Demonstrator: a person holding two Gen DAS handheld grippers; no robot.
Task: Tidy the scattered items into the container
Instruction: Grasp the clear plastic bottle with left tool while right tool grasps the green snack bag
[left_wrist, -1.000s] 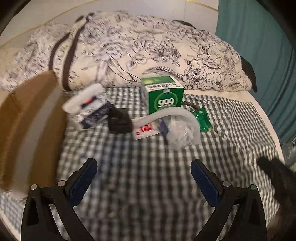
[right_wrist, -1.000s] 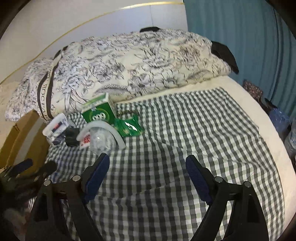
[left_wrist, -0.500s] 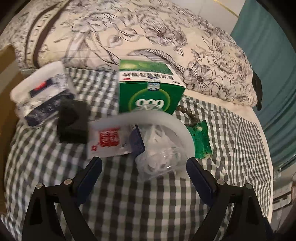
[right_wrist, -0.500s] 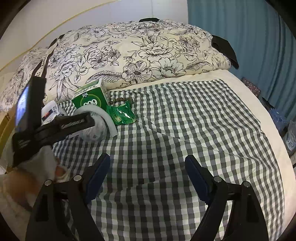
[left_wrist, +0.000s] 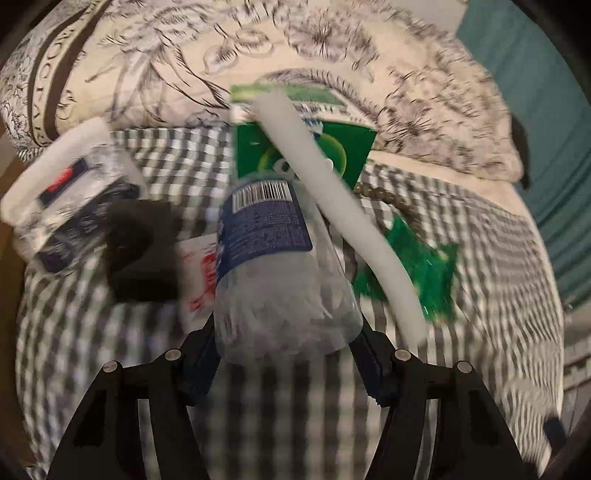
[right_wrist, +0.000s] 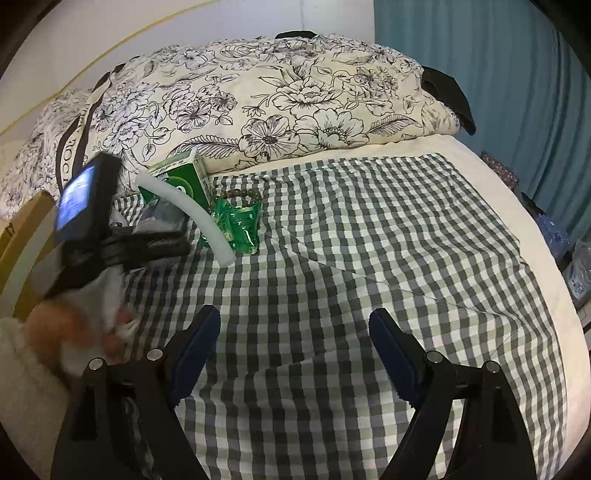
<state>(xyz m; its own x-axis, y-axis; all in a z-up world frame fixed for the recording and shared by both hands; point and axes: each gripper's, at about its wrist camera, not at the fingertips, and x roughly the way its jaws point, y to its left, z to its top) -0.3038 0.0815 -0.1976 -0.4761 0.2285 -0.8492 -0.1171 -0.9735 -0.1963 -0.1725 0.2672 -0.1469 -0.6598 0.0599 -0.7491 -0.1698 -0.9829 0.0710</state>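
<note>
Checked bedspread (left_wrist: 491, 266), plastic bottle (left_wrist: 284, 280) between left gripper (left_wrist: 288, 354) pads.

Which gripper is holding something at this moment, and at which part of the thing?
The left gripper, whose jaws have just been closing, grips the clear plastic bottle across its wide bottom end, one pad on each side. The right gripper is open over the checked cloth and holds nothing.

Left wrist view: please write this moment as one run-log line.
left gripper: closing around clear plastic bottle | right gripper: open, empty, over checked cloth | container: no item placed yet
</note>
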